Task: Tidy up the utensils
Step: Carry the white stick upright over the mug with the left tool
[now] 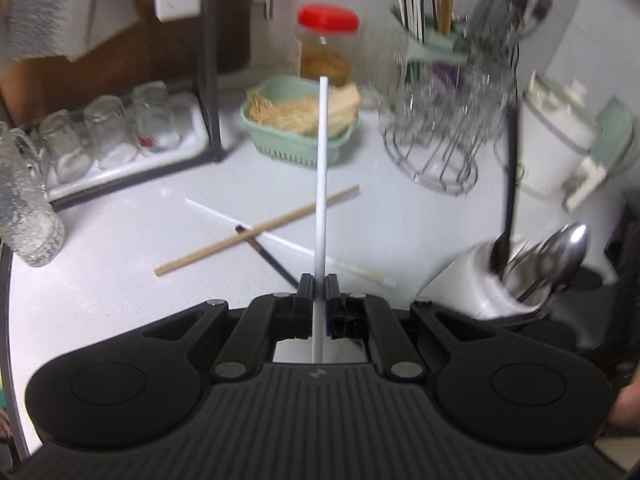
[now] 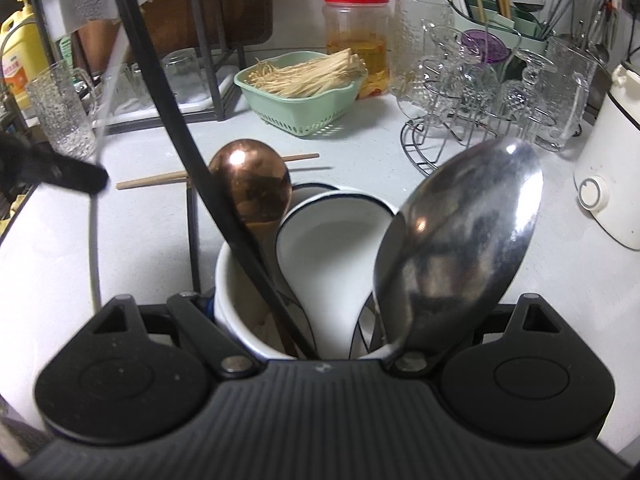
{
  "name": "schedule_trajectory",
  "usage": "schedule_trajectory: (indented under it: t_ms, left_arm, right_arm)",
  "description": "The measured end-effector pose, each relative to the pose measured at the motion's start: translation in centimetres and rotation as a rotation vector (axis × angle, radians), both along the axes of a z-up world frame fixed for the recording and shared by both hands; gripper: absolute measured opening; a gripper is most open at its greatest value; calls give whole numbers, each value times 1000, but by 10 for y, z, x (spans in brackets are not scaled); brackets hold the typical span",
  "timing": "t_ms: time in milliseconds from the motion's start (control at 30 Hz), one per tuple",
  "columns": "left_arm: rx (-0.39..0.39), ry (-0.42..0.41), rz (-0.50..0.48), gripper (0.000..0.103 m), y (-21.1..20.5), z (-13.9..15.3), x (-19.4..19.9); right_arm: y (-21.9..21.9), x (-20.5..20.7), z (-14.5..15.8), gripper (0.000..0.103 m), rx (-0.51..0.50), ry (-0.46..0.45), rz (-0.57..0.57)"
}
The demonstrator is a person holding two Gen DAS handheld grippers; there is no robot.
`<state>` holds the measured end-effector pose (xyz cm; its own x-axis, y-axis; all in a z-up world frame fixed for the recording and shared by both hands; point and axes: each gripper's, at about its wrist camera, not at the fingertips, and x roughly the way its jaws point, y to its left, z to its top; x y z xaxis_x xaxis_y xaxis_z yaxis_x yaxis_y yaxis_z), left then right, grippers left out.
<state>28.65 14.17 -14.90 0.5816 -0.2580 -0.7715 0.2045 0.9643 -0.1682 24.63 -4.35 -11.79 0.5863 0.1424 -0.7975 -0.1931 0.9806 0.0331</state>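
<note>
My left gripper (image 1: 319, 282) is shut on a white chopstick (image 1: 322, 168), which stands up between the pads, clear of the counter. Under it lie a wooden chopstick (image 1: 256, 233), a second white chopstick (image 1: 224, 216) and a black chopstick (image 1: 276, 264), crossed over one another. My right gripper (image 2: 348, 304) has its jaws on both sides of a white utensil cup (image 2: 236, 304) and grips it. The cup holds a copper spoon (image 2: 250, 184), a large steel spoon (image 2: 460, 240), a white ladle (image 2: 332, 240) and a black handle (image 2: 180, 140). The left gripper (image 2: 92, 178) shows at the left edge of the right wrist view.
At the back stand a green basket (image 2: 304, 116) of pale sticks, a red-lidded jar (image 2: 356, 32), and a wire rack (image 2: 452, 136) of glasses. A white appliance (image 2: 612, 184) is at the right. A glass mug (image 2: 64, 112) and a dish rack (image 1: 120, 160) are at the left.
</note>
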Motion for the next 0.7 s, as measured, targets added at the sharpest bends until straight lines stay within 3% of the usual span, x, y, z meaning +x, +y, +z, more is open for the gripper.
schedule_trajectory:
  t_ms: [333,700]
  left_arm:
    - [-33,-101,84,6,1,36,-19]
    - [-92,-190,92,6,-2,92,-32]
  right_arm:
    - [5,4,-1,92,8,-16,36]
    - [10,10,-2,92,11,-22,59]
